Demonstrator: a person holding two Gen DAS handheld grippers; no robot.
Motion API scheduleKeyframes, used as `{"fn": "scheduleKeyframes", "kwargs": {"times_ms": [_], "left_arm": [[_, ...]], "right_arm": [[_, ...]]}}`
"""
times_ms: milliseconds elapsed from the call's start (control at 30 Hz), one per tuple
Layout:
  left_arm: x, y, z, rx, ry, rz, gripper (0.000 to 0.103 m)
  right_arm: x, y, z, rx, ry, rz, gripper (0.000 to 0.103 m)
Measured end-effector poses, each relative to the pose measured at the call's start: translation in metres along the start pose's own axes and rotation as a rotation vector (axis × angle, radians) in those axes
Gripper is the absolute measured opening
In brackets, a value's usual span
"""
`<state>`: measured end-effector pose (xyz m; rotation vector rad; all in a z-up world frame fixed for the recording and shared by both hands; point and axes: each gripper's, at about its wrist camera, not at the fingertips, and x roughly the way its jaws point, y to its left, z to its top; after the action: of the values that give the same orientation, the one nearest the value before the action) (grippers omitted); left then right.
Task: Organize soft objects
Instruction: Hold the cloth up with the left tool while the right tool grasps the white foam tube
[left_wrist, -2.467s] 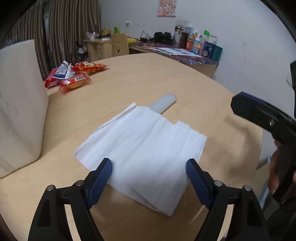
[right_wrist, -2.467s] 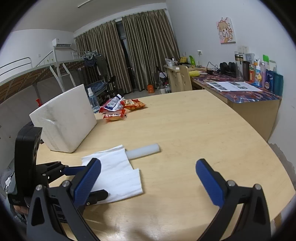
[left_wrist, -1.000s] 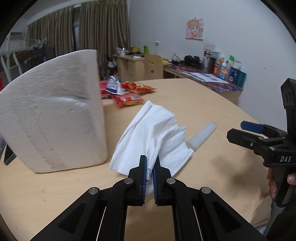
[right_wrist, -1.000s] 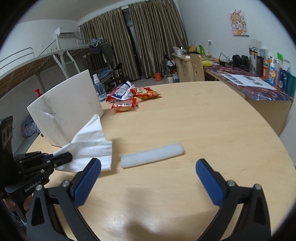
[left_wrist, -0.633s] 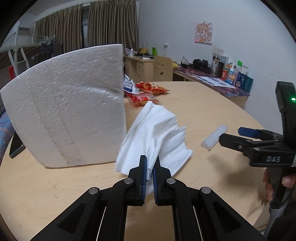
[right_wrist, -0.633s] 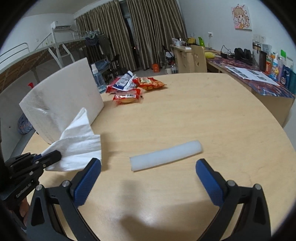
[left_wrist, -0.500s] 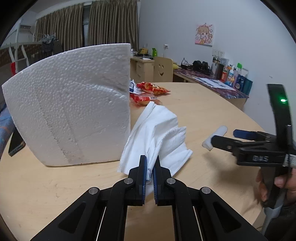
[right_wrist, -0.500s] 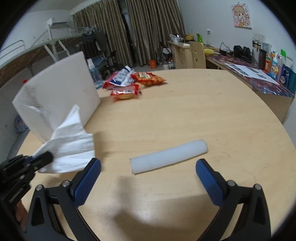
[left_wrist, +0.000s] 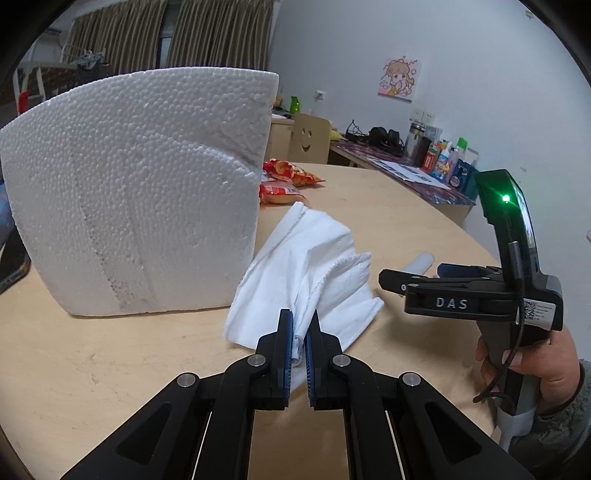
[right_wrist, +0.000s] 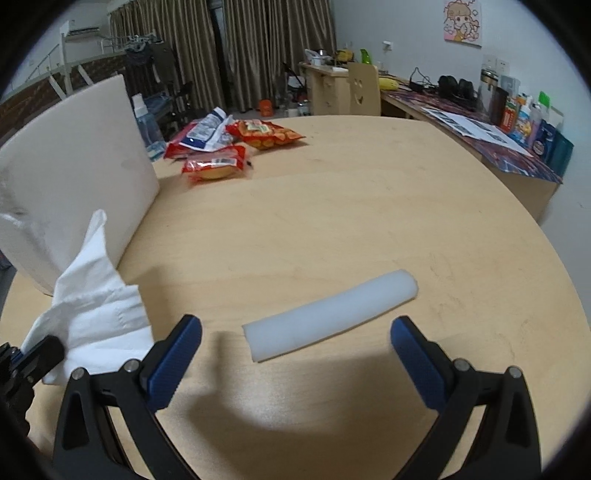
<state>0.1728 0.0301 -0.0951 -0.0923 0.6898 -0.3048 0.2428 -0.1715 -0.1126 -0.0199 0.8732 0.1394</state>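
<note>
The crumpled white paper towel sits bunched at the near-left part of the round pale wood table, its near edge pinched between the blue pads of the left gripper, jaws clamped tight on the folds. Rest of the towel fans up & away from the pads, one side just beside the big white styrofoam block standing upright on the table; can't tell if they actually touch. From the right wrist view the same towel shows at far left, w/ the tip of the left gripper biting its lower corner.

Next soft item: a white foam cylinder, lying flat on the table, slanted, well apart from the towel. The right gripper hangs over it w/ fingers spread wide, nothing between the pads touching; the cylinder's near end lies between the two blue pads as seen from above. In the left wrist view that gripper is side-on, black body marked DAS, green light lit, held by a hand in a grey sleeve; the cylinder's end pokes out behind it.

Farther back: red snack bags in a loose cluster past the block. Desk w/ bottles & papers along the right wall, brown curtains behind.
</note>
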Motion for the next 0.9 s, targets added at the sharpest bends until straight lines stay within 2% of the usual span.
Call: {"fn": "scheduleKeyframes", "kwargs": {"times_ms": [200,333,567,767,900], "left_arm": [[0.002,0.002,0.003,-0.017,0.010,-0.023,0.007],[-0.002,0.001,0.000,-0.013,0.005,-0.035,0.007],[-0.003,0.003,-0.001,-0.021,0.011,-0.047,0.007],[-0.003,0.005,0.000,-0.016,0.018,-0.052,0.007],[0.001,0.003,0.001,-0.011,0.020,-0.051,0.007]], "right_arm": [[0.005,0.000,0.001,0.012,0.018,-0.077,0.101],[0.011,-0.003,0.003,0.026,0.041,-0.110,0.093],[0.006,-0.003,0.000,0.031,0.037,-0.103,0.082],[-0.008,-0.020,-0.015,0.063,0.044,-0.092,0.081],[-0.024,-0.037,-0.024,0.093,0.021,-0.138,0.082]]}}
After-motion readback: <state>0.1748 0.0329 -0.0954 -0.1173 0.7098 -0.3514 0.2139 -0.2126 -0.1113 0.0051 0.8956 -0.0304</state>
